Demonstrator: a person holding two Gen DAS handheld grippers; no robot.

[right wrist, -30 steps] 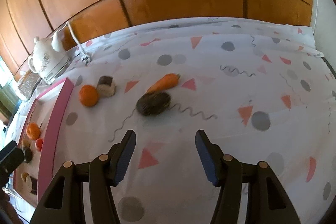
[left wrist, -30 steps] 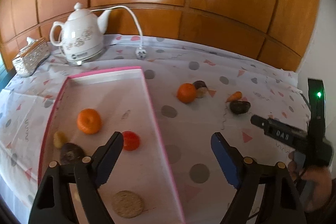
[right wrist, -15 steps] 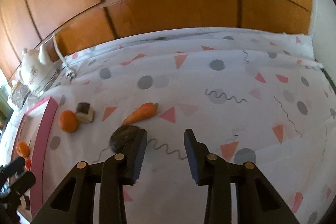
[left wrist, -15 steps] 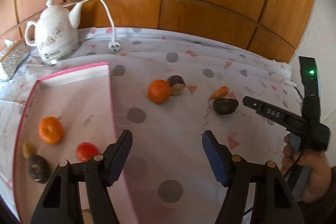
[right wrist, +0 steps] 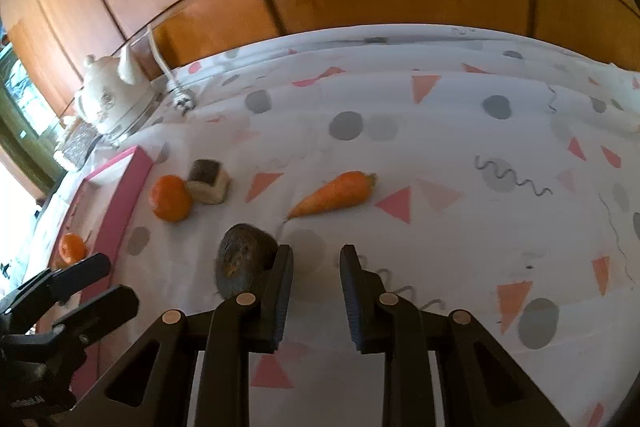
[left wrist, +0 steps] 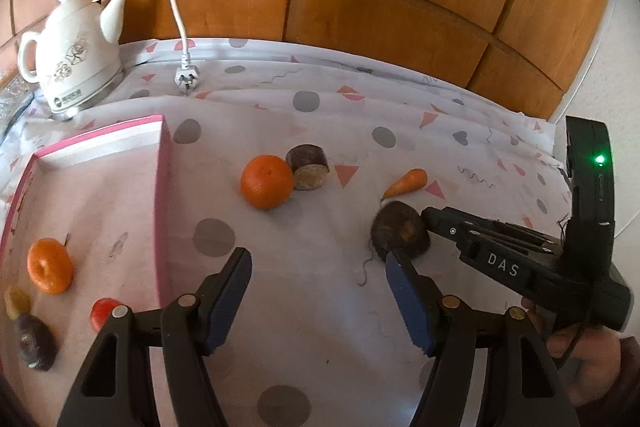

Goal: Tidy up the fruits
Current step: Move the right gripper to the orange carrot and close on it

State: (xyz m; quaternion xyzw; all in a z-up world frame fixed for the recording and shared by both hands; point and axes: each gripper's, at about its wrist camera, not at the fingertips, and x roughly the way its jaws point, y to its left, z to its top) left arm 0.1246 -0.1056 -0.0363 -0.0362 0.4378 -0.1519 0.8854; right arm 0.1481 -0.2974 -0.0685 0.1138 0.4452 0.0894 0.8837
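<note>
Right wrist view puts the dark fruit on the counter, touching the outside of the right tongs, whose fingers stand slightly apart, gripping nothing. Beyond the fruit lies a carrot; left of it, an orange, then the pink tray. Left tongs hover spread wide, empty.

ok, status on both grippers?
Left hand-held gripper open, empty. Right hand-held gripper narrowed, empty, beside dark fruit. Carrot just beyond.

Left tongs wide, right tongs narrowed.
</note>
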